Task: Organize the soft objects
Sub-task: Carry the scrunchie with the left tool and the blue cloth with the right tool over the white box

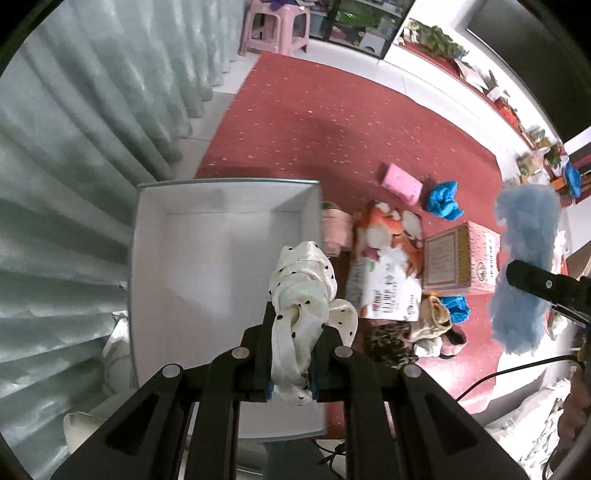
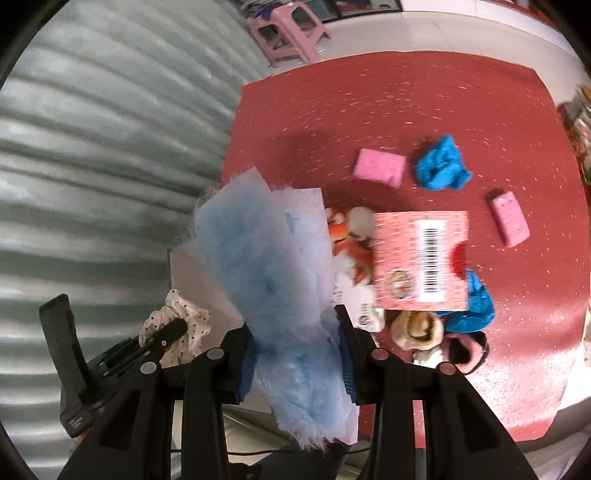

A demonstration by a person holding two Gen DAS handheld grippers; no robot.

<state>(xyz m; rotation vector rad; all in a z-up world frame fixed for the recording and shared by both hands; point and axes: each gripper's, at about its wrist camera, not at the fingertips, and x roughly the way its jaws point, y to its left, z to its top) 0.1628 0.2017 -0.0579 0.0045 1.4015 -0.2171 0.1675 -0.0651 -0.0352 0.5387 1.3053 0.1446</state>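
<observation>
A: White satin with black dots: that is the scrunchie (image 1: 301,295) pinched between the fingers of the left gripper (image 1: 291,325). It hangs from the jaws over the near right corner of a white box (image 1: 147,258), whose inside shows only bare walls and floor.

B: And the right gripper (image 2: 295,332)?

A: Its fingers press on a pale blue fluffy duster (image 2: 273,280) with a thin white backing sheet. The duster sticks up past the fingertips and droops below them, covering much of the box in that view. From the left wrist camera the same duster shows at the far right, held above the mat.

B: Where does everything sit?

A: On a red mat (image 1: 332,122) speckled with pale flecks. The box stands at its left edge, beside a grey-green curtain (image 1: 74,147).

B: What lies on the mat?

A: Just right of the box, a printed bag (image 1: 388,266) in orange and white, touching a pink carton (image 2: 421,258) with a barcode. Farther off lie a pink sponge (image 2: 380,168) and a crumpled blue cloth (image 2: 441,164), near each other. A second pink sponge (image 2: 509,219) lies well apart to the right. Close to the carton's near edge sit a beige sock roll (image 2: 417,328), another blue cloth (image 2: 474,306) and a pink slipper (image 2: 465,349), bunched together.

B: Anything beyond?

A: A pink stool (image 2: 291,33) on the pale floor past the mat.
</observation>
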